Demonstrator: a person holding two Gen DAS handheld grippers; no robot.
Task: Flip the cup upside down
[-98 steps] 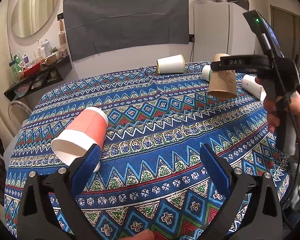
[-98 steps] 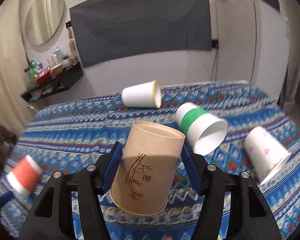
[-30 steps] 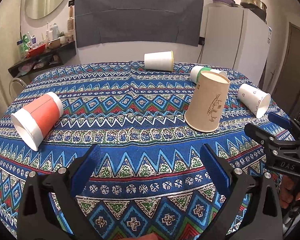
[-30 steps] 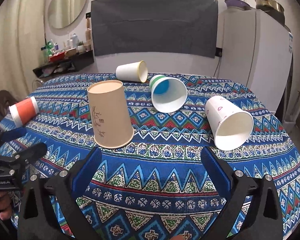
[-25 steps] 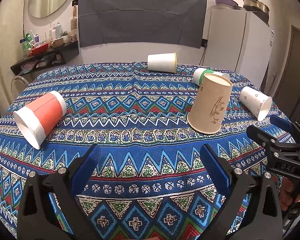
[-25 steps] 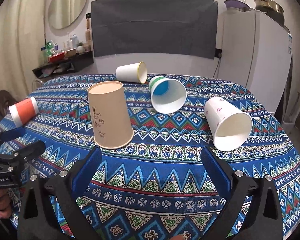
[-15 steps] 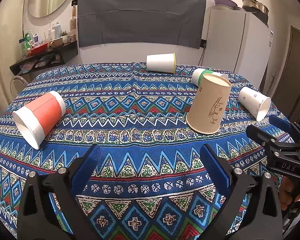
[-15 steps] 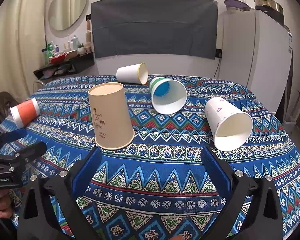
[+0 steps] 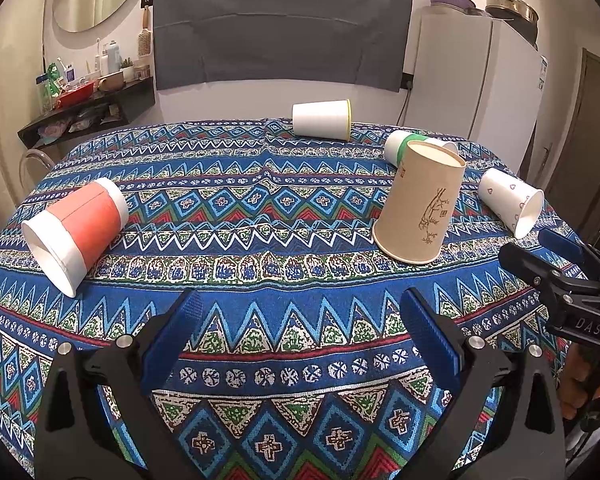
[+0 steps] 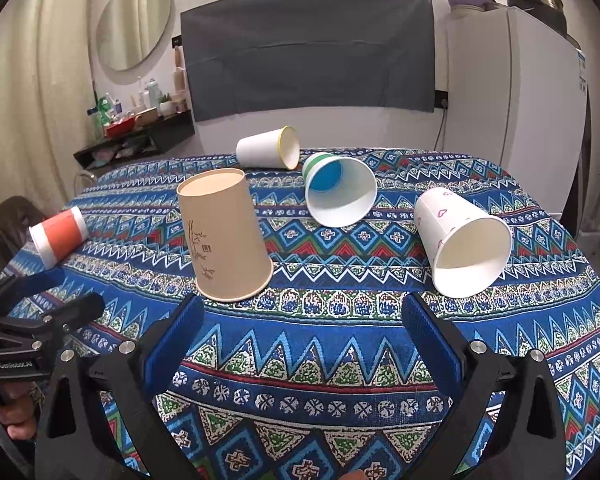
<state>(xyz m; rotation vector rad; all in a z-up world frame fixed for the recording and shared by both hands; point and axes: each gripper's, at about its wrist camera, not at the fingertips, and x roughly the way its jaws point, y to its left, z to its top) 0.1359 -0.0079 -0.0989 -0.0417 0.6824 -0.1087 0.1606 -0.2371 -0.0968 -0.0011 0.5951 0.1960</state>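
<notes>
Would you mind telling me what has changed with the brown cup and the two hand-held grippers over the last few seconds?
The right hand-held gripper let go of the brown cup, which now stands upside down on the tablecloth, and drew back open. The left hand-held gripper pulled away from the orange cup, staying open. The orange cup, the yellow-rimmed cup, the green-striped cup and the heart-print cup stay on their sides.

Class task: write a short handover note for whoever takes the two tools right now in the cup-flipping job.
Left tool: open, empty, held back over the near tablecloth.
Right tool: open, empty.
Brown cup: upside down, mouth on the cloth.
Done: that one flip.
Left: orange cup, heart cup, green-striped cup and yellow-rimmed cup lie on their sides.
</notes>
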